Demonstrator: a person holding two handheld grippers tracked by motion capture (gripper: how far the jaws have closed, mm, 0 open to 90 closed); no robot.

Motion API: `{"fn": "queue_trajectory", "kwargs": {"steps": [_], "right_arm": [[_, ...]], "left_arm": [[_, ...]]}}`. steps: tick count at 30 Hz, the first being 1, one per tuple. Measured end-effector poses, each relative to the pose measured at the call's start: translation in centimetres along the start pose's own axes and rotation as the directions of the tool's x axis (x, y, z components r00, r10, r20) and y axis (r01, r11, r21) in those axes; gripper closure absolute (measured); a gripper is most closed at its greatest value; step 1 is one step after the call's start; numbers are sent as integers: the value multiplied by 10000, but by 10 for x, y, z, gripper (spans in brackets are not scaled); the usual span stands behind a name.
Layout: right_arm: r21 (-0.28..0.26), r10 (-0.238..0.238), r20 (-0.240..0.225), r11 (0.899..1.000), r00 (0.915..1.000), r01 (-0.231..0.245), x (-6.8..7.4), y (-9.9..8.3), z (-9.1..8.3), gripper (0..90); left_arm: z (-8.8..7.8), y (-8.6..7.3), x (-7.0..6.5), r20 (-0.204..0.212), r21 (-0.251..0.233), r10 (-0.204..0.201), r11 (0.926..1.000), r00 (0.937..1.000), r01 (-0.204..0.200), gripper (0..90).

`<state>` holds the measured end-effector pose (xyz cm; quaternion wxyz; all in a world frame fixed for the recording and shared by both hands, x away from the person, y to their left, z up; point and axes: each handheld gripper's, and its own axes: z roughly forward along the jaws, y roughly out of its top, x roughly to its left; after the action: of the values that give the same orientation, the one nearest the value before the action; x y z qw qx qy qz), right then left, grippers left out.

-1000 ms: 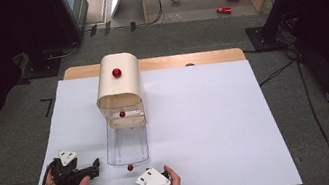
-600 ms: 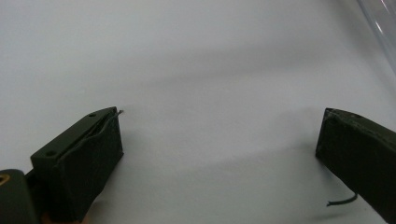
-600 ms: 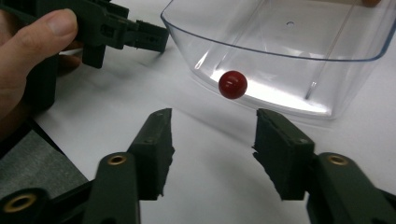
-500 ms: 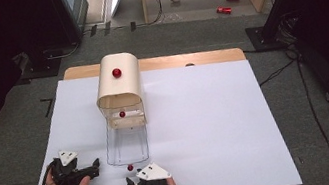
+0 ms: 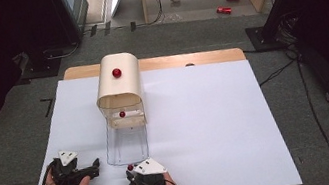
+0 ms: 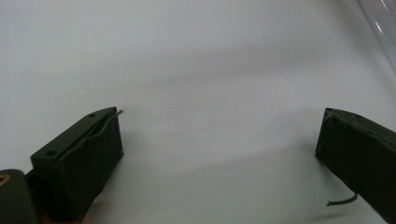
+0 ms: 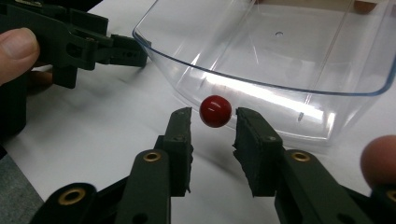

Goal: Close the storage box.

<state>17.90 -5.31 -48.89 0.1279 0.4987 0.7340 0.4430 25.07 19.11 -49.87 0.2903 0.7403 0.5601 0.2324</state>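
— So, where is the red ball (image 7: pixel 215 111) sitting?

— It is lying on the white worktop (image 5: pixel 207 116), just in front of the clear tray's (image 7: pixel 289 56) near rim. The right hand-held gripper (image 7: pixel 212 122) is bracketing it, jaws having just been closing, with the ball between the tips; the pads are showing slim gaps on both sides, not pressing.

— And the other one?

— The left hand-held gripper (image 5: pixel 94 164) is resting near the tray's left corner, jaws standing wide apart over bare worktop, nothing between them.

— Anything beyond the tray?

— A cream domed box (image 5: pixel 118 82) is standing at its far end, a red knob (image 5: pixel 116 72) showing on top.
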Motion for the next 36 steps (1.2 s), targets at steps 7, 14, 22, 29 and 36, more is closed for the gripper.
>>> {"fn": "queue_trajectory", "kwargs": {"steps": [7,14,22,29,36], "right_arm": [[-101,193,169,9998,9997,-191,-1,2,1,751],[-45,219,215,9998,9995,-218,-1,1,3,731],[-215,349,277,9992,9990,-343,-2,5,3,777],[-254,279,313,9993,9991,-271,-3,12,3,789],[44,359,301,9993,9989,-361,-5,9,14,743]], "left_arm": [[0,0,0,1,2,2,10000,10000,-2,4],[0,0,0,2,-1,0,10000,10000,0,4],[0,0,0,1,0,-1,10000,10000,1,4],[0,0,0,-1,6,6,10000,10000,-6,4],[0,0,0,1,9,8,10000,10000,-8,4]]}}
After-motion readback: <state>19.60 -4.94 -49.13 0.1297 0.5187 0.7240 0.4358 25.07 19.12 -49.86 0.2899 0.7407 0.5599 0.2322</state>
